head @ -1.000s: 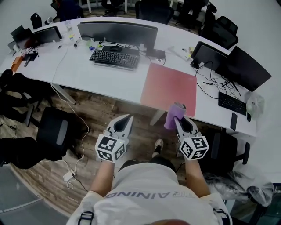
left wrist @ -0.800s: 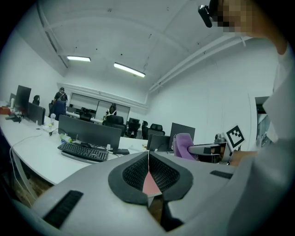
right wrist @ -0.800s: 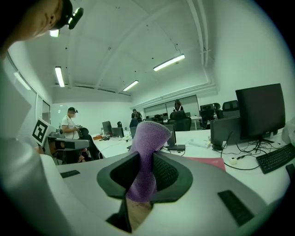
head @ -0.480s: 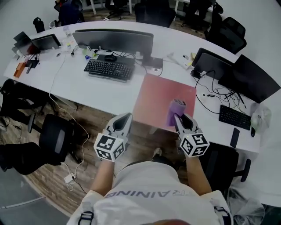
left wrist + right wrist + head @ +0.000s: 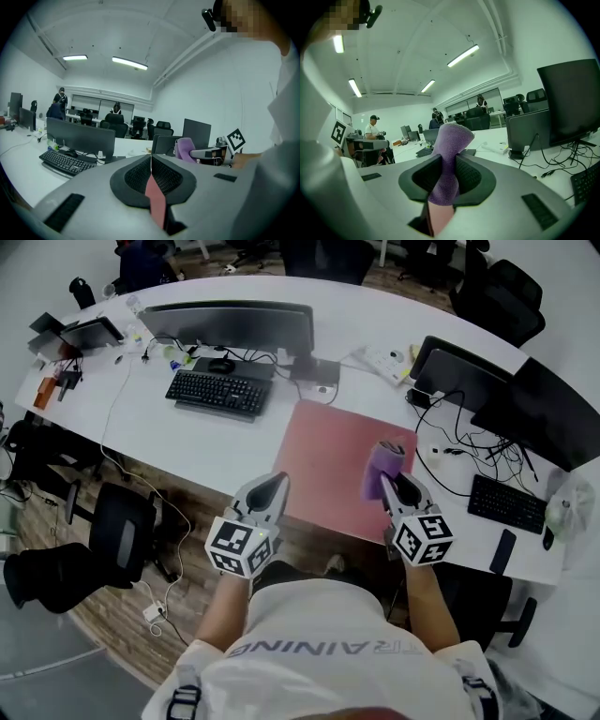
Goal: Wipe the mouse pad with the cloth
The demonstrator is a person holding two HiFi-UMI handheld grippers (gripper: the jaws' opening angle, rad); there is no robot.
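A large pink mouse pad (image 5: 342, 454) lies on the white desk (image 5: 202, 442), right of the keyboard. My right gripper (image 5: 392, 482) is shut on a purple cloth (image 5: 382, 468), which sticks up past the jaws over the pad's right part; the right gripper view shows the cloth (image 5: 447, 161) pinched between the dark pads. My left gripper (image 5: 269, 489) hovers at the pad's near left edge, jaws shut with nothing in them. In the left gripper view the left gripper (image 5: 150, 165) shows only a thin slit, with pink pad behind it and the cloth (image 5: 184, 149) at right.
A black keyboard (image 5: 218, 391) and mouse (image 5: 221, 365) sit before a wide monitor (image 5: 227, 324). More monitors (image 5: 469, 379), tangled cables (image 5: 459, 442) and a second keyboard (image 5: 509, 503) crowd the desk's right. An office chair (image 5: 122, 524) stands left of me. People (image 5: 374, 128) sit at far desks.
Both grippers have moved forward toward the desk; the cloth in the right gripper now hangs over the pad's right part, and the left gripper has reached the pad's near edge.
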